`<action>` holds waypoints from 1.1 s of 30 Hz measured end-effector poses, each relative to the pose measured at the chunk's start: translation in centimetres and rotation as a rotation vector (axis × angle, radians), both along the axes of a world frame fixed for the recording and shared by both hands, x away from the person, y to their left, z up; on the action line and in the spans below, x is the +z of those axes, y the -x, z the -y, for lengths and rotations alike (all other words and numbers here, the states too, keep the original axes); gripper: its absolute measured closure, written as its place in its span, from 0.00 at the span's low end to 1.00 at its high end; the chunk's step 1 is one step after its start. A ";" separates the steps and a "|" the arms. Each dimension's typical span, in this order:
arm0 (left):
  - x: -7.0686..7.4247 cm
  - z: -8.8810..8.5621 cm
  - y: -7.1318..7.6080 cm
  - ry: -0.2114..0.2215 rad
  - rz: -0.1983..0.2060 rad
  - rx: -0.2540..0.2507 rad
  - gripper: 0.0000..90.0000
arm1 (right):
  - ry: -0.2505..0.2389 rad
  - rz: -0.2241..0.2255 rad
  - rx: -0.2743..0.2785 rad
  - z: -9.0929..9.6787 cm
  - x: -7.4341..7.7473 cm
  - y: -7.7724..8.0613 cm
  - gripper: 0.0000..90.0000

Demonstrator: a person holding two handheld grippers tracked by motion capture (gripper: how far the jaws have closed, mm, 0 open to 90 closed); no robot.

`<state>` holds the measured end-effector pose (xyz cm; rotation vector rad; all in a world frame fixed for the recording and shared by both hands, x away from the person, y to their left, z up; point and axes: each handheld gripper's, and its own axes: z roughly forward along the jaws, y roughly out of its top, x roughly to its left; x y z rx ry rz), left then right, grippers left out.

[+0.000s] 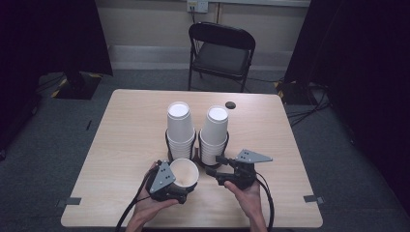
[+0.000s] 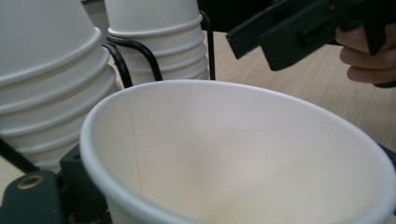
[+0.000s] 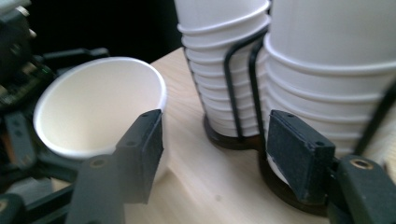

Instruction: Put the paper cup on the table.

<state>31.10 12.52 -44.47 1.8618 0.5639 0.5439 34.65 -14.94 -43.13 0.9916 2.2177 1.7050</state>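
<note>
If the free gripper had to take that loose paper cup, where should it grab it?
Probably the rim, one jaw inside and one outside the wall. The loose cup in the left gripper tilts its open mouth up towards the open right gripper, so come from that side.

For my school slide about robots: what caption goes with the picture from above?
Left gripper holds one paper cup near two cup stacks on a wooden table; right gripper open.

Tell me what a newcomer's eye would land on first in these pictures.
Two tall stacks of upside-down white paper cups stand side by side in black wire holders at the table's middle. Just in front, the left gripper holds a single cup with its mouth turned up, while the right gripper stands open beside the stacks.
</note>
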 end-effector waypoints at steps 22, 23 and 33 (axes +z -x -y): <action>0.7 -5.5 -1.4 0.114 -0.029 0.113 0.11 | 0.046 0.088 -0.281 4.0 -4.2 2.0 0.17; 0.8 -5.7 -1.5 0.119 -0.028 0.123 0.11 | 0.049 0.089 -0.290 4.1 -4.4 2.1 0.17; 1.5 -8.0 -2.9 0.177 -0.026 0.212 0.11 | 0.044 0.094 -0.388 5.2 -5.7 2.3 0.17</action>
